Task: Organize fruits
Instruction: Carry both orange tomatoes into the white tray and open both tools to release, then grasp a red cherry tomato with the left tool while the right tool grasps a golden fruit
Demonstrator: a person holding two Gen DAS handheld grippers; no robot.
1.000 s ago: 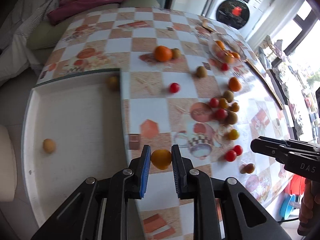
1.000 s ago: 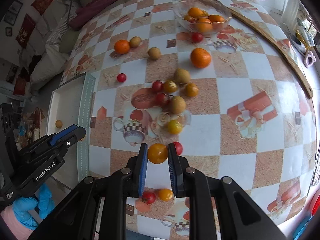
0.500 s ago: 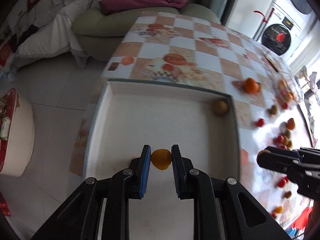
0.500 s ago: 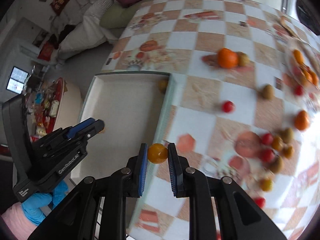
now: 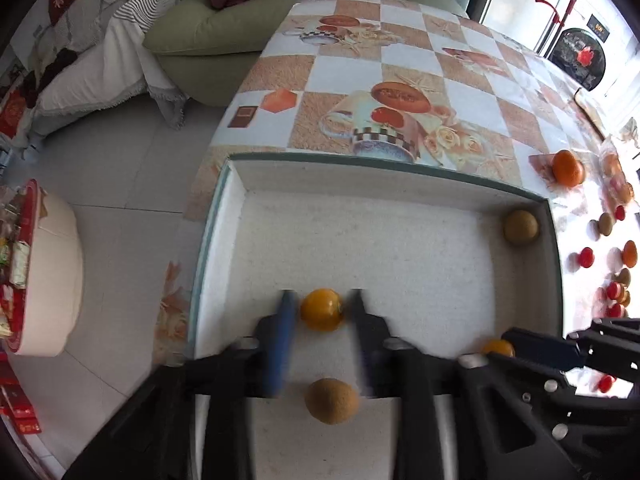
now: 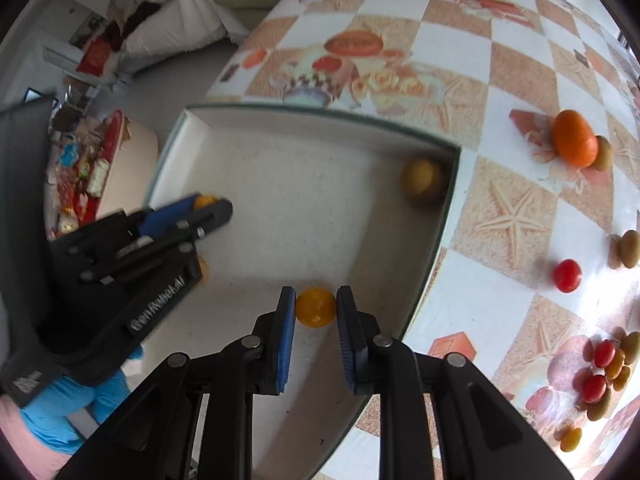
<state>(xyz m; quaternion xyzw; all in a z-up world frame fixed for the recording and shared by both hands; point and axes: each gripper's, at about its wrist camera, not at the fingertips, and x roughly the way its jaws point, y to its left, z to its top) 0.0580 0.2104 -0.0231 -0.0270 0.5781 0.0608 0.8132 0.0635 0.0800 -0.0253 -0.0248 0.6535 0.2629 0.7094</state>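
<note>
From the left wrist, the left tongs (image 5: 322, 308) have just been spreading, pads clear of the yellow fruit (image 5: 321, 309) between them inside the white tray (image 5: 400, 188), while from the right wrist the right tongs (image 6: 316, 308) stay clamped on a second yellow fruit (image 6: 315, 307) above that tray.

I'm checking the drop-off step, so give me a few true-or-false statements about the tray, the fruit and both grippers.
1. The left gripper clamps its yellow fruit. False: its fingers have just been opening, with gaps either side.
2. The right gripper holds a yellow fruit over the white tray. True.
3. A brown fruit lies in the tray's far right corner. True.
4. The tray holds red tomatoes. False: they lie on the tablecloth.
</note>
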